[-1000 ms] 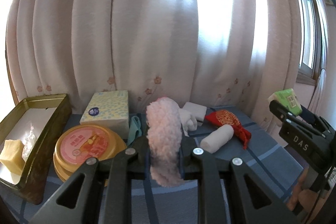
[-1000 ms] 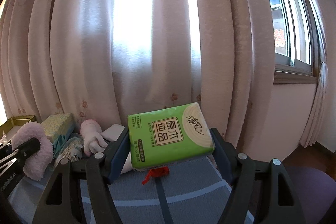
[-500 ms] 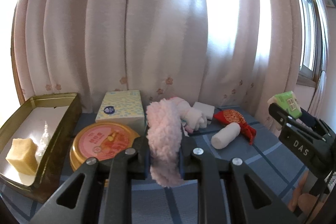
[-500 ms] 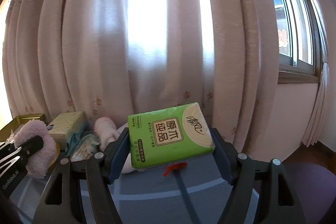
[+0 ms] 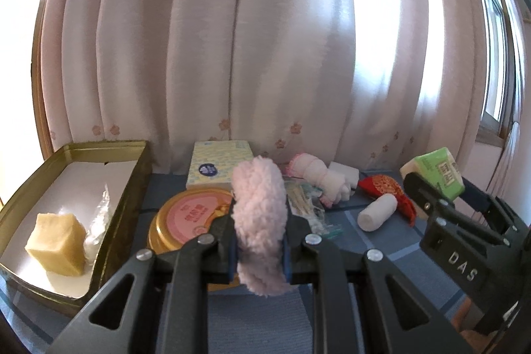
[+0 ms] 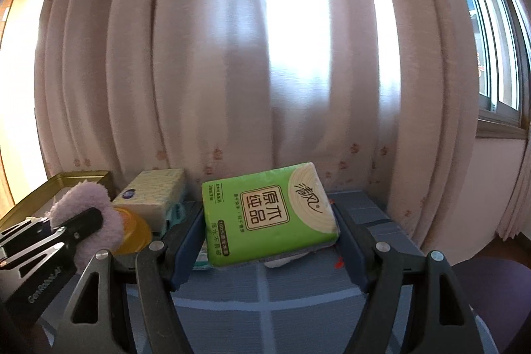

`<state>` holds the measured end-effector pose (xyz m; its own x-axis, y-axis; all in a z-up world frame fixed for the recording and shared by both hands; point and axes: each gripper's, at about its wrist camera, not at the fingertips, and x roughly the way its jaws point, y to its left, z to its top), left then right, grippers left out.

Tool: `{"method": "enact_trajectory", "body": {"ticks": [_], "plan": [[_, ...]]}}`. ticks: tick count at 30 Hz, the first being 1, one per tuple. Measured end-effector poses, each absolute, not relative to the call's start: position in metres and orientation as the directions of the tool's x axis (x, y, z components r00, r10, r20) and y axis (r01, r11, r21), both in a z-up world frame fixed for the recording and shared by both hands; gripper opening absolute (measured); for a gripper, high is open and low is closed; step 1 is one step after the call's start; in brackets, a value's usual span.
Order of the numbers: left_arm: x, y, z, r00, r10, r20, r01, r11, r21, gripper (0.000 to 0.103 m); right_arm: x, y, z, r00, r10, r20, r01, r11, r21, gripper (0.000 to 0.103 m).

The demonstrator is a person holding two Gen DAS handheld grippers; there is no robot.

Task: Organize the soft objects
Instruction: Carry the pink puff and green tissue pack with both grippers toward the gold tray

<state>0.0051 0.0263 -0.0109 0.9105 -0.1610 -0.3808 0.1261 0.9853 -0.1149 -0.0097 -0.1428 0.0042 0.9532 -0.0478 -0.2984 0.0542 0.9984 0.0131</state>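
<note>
My left gripper (image 5: 259,257) is shut on a fluffy pink pad (image 5: 259,221), which sticks up between the jaws above the blue checked table. In the right wrist view the same fluffy pink pad (image 6: 89,218) shows at the left, in the left gripper (image 6: 83,228). My right gripper (image 6: 270,241) is shut on a green tissue pack (image 6: 268,214), held flat above the table; the green tissue pack (image 5: 434,175) also shows at the right of the left wrist view. An open gold tin (image 5: 132,188) at the left holds a yellow sponge block (image 5: 54,246) and a clear wrapper.
On the table lie a round gold-and-pink tin (image 5: 189,214), a yellow tissue box (image 5: 217,168), a rolled pink-white cloth (image 5: 318,176), a white roll (image 5: 378,211), a red pouch (image 5: 385,186) and a packet of cotton swabs (image 5: 305,201). Curtains (image 5: 265,55) hang close behind; a window is at the right.
Both grippers have shifted leftwards across the table with their loads. The gold tin and tissue box have slid towards the middle of both views.
</note>
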Motion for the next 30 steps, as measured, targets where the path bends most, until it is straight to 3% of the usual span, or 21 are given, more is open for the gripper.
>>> {"method": "enact_trajectory", "body": {"ticks": [21, 30], "plan": [[0.002, 0.043, -0.011, 0.911, -0.17, -0.376, 0.115, 0.98, -0.164, 0.018, -0.012, -0.111, 0.003, 0.954, 0.003, -0.298, 0.003, 1.0, 0.02, 0.075], [-0.002, 0.072, -0.006, 0.933, -0.099, -0.345, 0.064, 0.992, -0.11, 0.018, -0.008, -0.083, 0.004, 0.954, 0.068, -0.294, -0.059, 0.998, 0.038, 0.075]]}}
